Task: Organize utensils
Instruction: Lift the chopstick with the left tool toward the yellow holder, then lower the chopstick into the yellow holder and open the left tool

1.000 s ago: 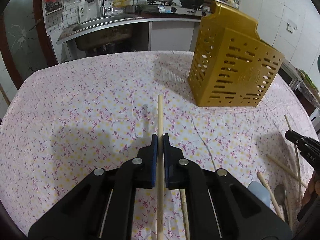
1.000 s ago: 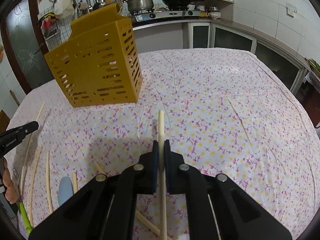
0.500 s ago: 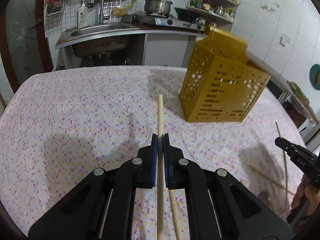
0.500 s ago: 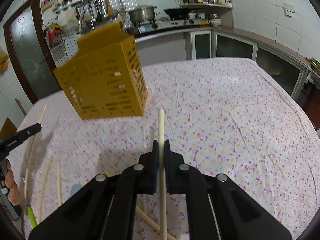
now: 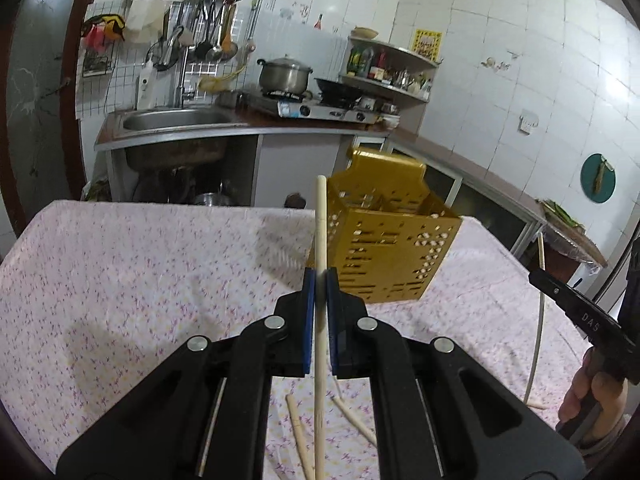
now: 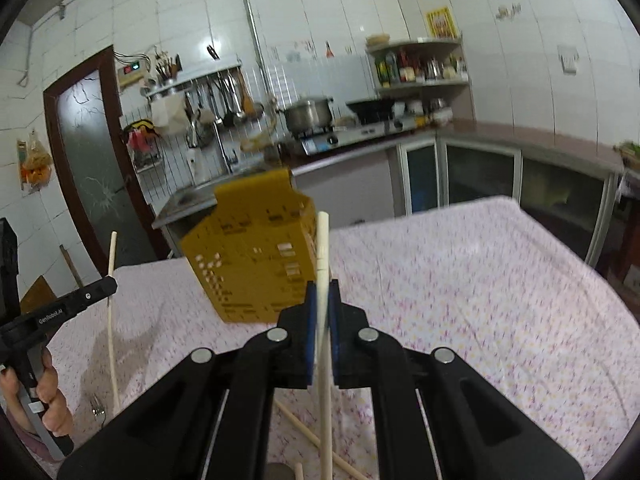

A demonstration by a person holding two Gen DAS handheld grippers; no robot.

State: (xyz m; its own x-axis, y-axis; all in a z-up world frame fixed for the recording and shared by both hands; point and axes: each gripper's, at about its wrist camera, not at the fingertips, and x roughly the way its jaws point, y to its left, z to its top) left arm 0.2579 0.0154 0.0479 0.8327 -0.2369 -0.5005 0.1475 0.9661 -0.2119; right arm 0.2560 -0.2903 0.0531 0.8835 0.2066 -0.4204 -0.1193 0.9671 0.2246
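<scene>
Blue-padded left hand-held gripper (image 5: 320,276) is clamped on a pale round wooden chopstick (image 5: 320,240), the stick running up between the closed pads and ending in front of the yellow slotted plastic utensil holder (image 5: 384,248). Right hand-held gripper (image 6: 323,288), same black frame and blue pads, is likewise closed on a second wooden chopstick (image 6: 323,248), tip near the holder's right edge. The holder stands on the worktop (image 5: 140,280), which wears a white cloth with a small pink and yellow flower print.

Left wrist view shows the holder's open top with inner dividers, and the right gripper at far right holding its thin stick; loose wooden chopsticks (image 5: 298,424) lie on the cloth below the jaws. Right wrist view shows the holder's flat back flap, motion-blurred, and the left gripper at far left gripped by a bare hand (image 6: 52,404), plus a metal fork (image 6: 97,408) on the cloth. Steel sink (image 5: 172,120) and pot (image 5: 285,76) sit behind.
</scene>
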